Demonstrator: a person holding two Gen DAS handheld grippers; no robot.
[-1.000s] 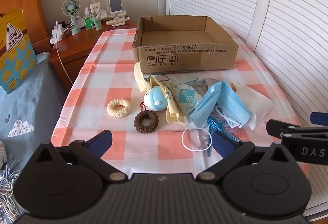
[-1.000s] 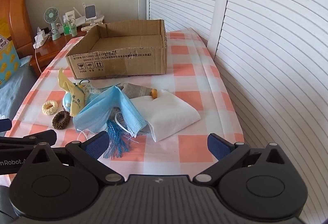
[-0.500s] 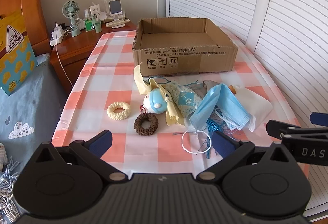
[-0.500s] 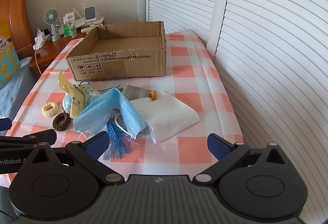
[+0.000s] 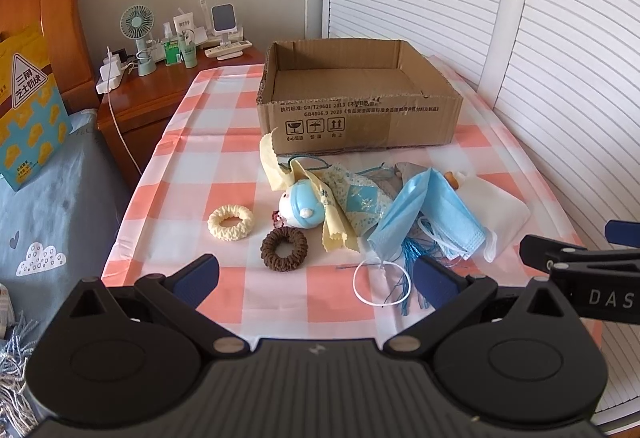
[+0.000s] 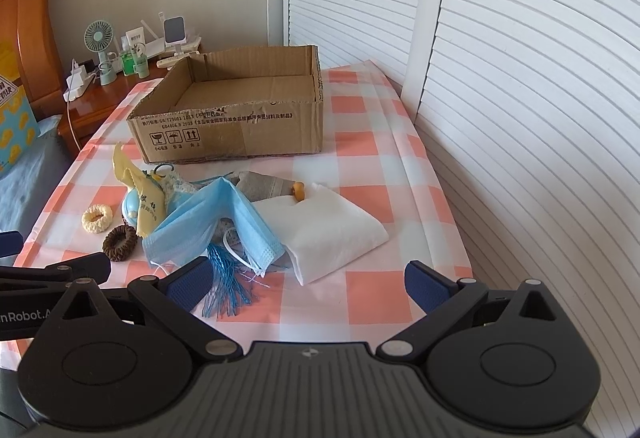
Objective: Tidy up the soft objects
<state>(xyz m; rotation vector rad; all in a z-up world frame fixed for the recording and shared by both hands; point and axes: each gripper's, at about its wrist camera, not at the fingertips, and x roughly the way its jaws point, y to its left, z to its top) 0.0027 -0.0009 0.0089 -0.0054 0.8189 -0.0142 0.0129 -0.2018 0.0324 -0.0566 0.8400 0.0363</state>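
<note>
Left gripper [image 5: 316, 274] and right gripper [image 6: 308, 280], jaws spread wide, nothing held, both at the near table edge. The soft pile lies mid-table, just near of the empty box [image 5: 360, 105]. Left view alone shows the toy's [image 5: 302, 203] face and the mask's [image 5: 428, 222] white loop; right view shows the whole white cloth [image 6: 332, 232]. Counted: two scrunchies, cream [image 5: 231, 222] and brown [image 5: 284, 249]; one blue tassel [image 6: 226, 278]; one yellow cloth [image 5: 280, 167].
</note>
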